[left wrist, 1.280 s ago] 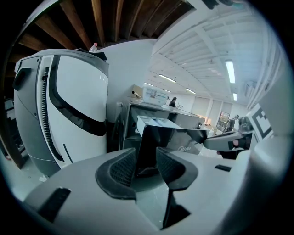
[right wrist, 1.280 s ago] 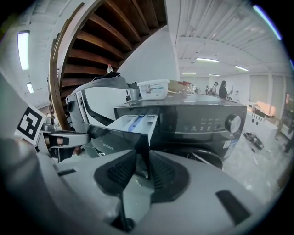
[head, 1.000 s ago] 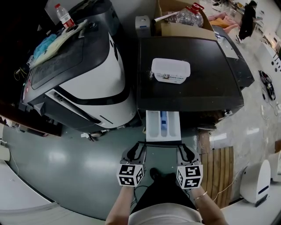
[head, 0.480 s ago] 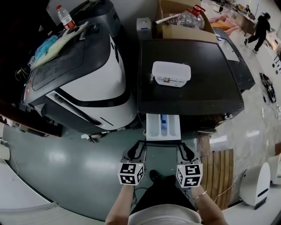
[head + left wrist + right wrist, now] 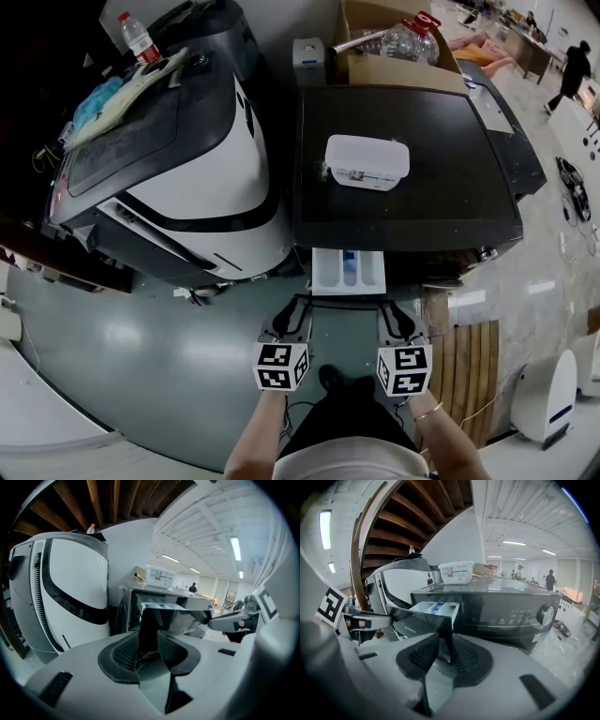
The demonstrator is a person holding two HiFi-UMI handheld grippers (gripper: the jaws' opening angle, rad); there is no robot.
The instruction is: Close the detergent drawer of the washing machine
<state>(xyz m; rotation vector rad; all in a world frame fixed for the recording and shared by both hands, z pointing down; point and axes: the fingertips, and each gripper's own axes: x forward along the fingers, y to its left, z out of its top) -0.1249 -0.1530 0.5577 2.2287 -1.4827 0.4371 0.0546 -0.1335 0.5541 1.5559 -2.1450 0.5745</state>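
Washing machine (image 5: 403,206) is standing dark-fronted, its detergent drawer (image 5: 348,270) projecting partly from the front's upper left, compartments showing. Left gripper (image 5: 289,317) is pinching the drawer panel's left end, and right gripper (image 5: 397,319) is pinching its right end. Holding both ends, in my judgement, is serving to send the drawer home square, without skewing or jamming

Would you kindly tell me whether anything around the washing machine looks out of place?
Only the detergent drawer stands out: it juts part open from the front of the washing machine, its white inside exposed. Nothing looks spilled or damaged.
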